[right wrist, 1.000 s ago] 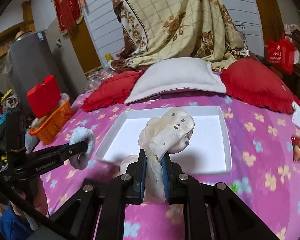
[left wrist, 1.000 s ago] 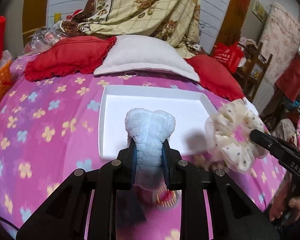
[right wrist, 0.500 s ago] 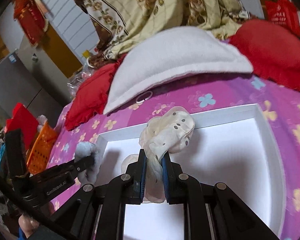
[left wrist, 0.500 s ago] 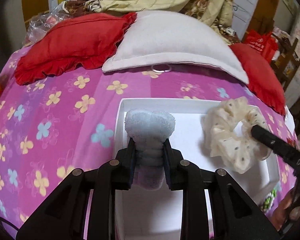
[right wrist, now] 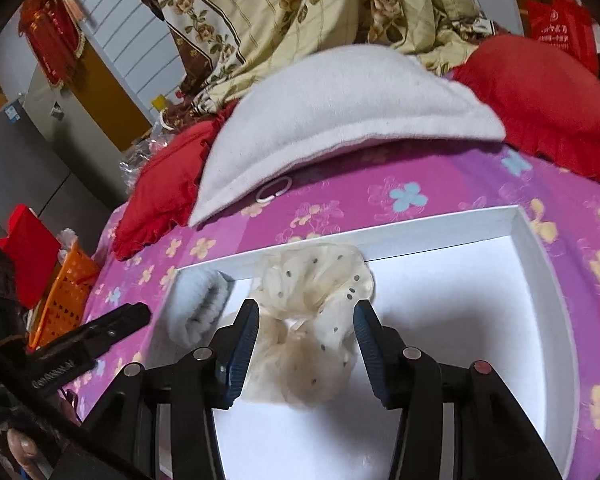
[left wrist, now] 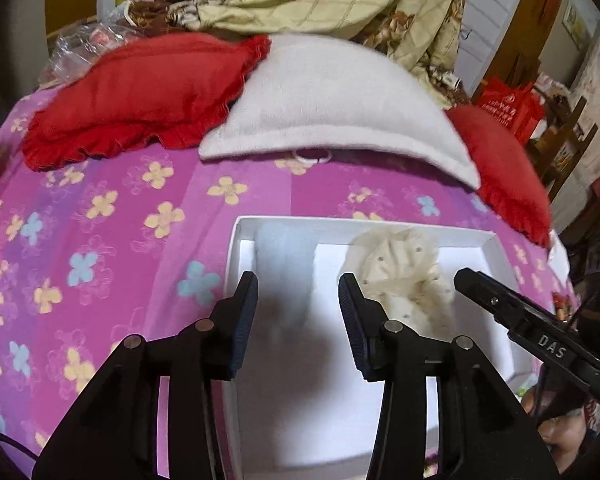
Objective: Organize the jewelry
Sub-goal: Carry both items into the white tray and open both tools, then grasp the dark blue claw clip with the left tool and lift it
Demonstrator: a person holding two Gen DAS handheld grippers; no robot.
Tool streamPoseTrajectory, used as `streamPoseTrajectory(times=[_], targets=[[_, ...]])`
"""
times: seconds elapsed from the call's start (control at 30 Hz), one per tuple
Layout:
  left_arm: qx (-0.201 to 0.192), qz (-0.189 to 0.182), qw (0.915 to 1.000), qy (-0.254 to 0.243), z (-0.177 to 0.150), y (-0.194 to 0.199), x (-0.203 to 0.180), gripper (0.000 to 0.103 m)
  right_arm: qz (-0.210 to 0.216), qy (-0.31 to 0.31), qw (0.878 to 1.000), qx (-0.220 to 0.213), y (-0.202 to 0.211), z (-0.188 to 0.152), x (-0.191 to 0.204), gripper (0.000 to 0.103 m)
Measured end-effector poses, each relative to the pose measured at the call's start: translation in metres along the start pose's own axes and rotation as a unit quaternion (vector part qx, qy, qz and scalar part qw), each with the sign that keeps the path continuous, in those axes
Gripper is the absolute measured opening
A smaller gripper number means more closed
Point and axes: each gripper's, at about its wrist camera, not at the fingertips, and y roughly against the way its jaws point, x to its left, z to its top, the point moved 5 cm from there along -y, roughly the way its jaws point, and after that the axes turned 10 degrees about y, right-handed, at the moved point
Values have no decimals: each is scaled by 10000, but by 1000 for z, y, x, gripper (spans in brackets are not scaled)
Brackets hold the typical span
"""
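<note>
Letting go cleanly is the job here: both claws are opening over the white tray (right wrist: 532,240) on the bed, and neither pad presses on anything. The left claw (left wrist: 298,312) has its jaws apart with the pale blue scrunchie (left wrist: 284,264) blurred between and just beyond them, against the tray's far left corner. The right claw (right wrist: 306,336) stands apart around the cream dotted scrunchie (right wrist: 312,296), which lies beside the blue one, near the far wall. To do this well, I would let the jaws spread fully before lifting, then draw each claw straight back and up so frilly fabric does not snag on a pad and get dragged out. The cream one is floppy and likeliest to cling; the tray's right half is bare.
</note>
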Motion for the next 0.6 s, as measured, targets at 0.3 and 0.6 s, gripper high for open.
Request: streamPoseTrajectory(times=[0.3, 0.6], targets=[[-853, 382, 9956, 81, -51, 111, 17, 63, 71, 329, 9994, -112, 88, -56, 4, 50], [-482, 484, 9954, 675, -161, 112, 57, 65, 199, 391, 9990, 109, 130, -155, -1, 60]])
